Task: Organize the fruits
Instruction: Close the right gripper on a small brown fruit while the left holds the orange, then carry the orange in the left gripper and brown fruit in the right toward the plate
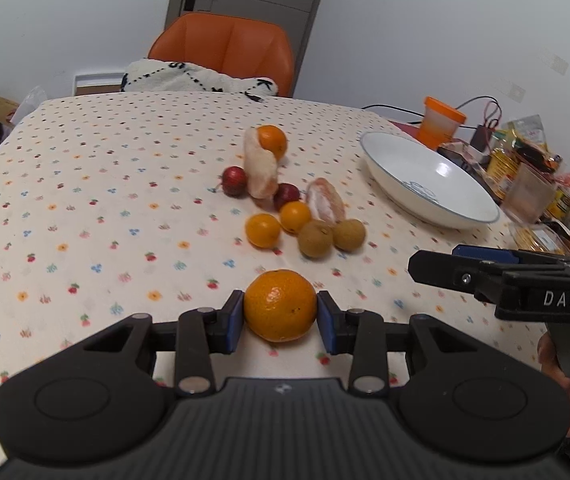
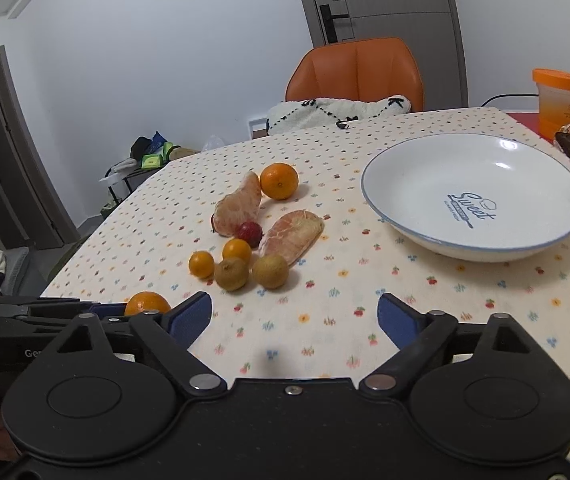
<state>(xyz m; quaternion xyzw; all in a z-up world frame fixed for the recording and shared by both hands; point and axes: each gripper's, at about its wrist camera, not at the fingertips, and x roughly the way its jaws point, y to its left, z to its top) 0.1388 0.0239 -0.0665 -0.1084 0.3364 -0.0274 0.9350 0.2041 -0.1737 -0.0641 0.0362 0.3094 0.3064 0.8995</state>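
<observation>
- Left wrist view: the left gripper [image 1: 280, 312] pinches a mandarin [image 1: 280, 305] across its widest part, one blue pad on each side, low over the flowered tablecloth [image 1: 85, 208].
- The mandarin sits well short of the white bowl [image 1: 437, 184], which stands empty beyond it and to the right.
- Judged from its look, the mandarin is firm yet yielding, light, with a loose skin; a hold at the middle suits it, and hard squeezing could bruise it.
- Left of the bowl lie the other fruits: two peeled pomelo segments [image 1: 261, 168], another mandarin [image 1: 272, 141], two kumquats [image 1: 263, 230], two longans [image 1: 315, 238] and two small red fruits [image 1: 234, 181].
- The pomelo segments look soft and fragile, best gripped gently along their thick middle.
- Right wrist view: the right gripper [image 2: 295, 320] has its fingers spread wide, holding nothing, hovering over cloth nearer than the bowl [image 2: 369, 184].
- The held mandarin [image 2: 147, 303] shows far left of the bowl, partly hidden behind the gripper's frame.
</observation>
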